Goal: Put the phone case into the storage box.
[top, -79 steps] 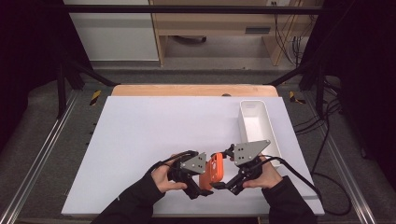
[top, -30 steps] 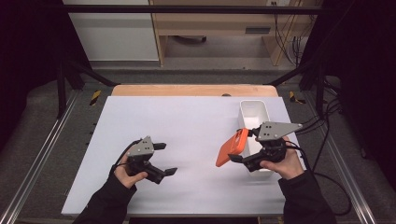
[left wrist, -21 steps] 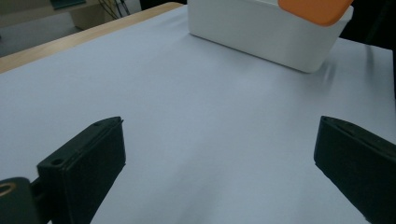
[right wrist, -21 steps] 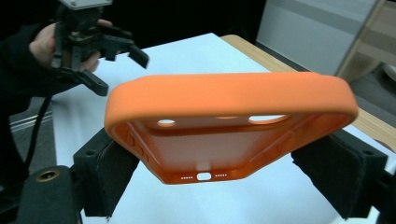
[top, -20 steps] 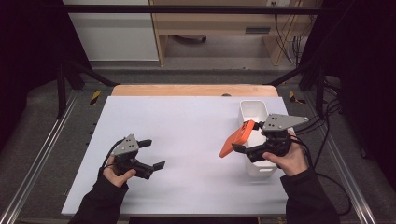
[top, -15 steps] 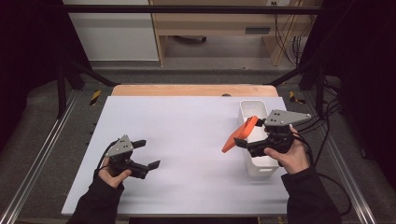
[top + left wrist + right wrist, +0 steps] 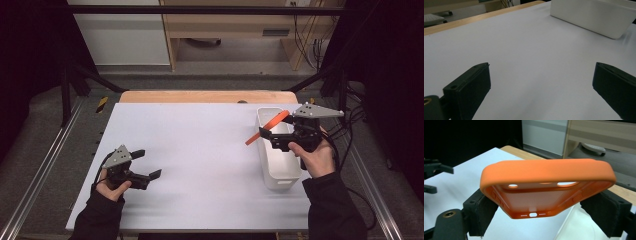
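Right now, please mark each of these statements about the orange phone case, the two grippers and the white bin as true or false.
1. The right gripper holds the orange phone case. True.
2. The case lies flat on the table. False: it is held up, over the white bin.
3. The left gripper is open with nothing between its jaws. True.
4. The bin stands at the table's left side. False: it stands at the right.
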`<act>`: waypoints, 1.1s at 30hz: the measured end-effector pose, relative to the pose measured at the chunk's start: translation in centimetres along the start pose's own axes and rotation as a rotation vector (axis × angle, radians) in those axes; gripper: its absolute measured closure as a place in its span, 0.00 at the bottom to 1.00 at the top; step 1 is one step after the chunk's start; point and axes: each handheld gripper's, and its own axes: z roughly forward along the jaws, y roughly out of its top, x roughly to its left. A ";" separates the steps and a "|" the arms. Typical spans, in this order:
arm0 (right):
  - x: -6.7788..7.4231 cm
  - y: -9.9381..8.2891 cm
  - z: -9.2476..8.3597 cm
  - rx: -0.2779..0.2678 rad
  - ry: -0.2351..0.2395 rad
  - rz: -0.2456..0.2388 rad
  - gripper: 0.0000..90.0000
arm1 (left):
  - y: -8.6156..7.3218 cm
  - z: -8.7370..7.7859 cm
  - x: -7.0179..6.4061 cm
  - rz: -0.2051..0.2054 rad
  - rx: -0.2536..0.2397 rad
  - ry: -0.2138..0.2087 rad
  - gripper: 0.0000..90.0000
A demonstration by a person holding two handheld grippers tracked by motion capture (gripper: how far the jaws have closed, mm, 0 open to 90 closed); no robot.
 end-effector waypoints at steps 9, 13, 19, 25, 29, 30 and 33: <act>-0.7 1.0 0.2 0.007 -0.086 0.027 0.18 | -0.5 -0.6 0.7 -0.026 -0.017 0.028 0.01; -1.2 1.5 0.5 0.009 -0.122 0.047 0.17 | -0.9 -0.9 1.1 -0.039 -0.022 0.050 0.01; -1.6 2.3 0.9 0.017 -0.171 0.052 0.17 | -1.3 -1.2 1.4 -0.044 -0.033 0.070 0.01; -2.1 3.3 1.4 0.028 -0.215 0.070 0.17 | -1.6 -1.2 1.4 -0.047 -0.030 0.074 0.01; -2.4 3.7 1.9 0.054 -0.249 0.078 0.17 | -1.6 -1.0 1.4 -0.047 -0.024 0.077 0.01; -2.5 3.8 2.1 0.058 -0.256 0.083 0.17 | -1.7 -1.0 1.4 -0.046 -0.022 0.075 0.01; -2.8 4.1 2.7 0.072 -0.287 0.086 0.17 | -1.7 -0.8 1.3 -0.042 -0.017 0.072 0.01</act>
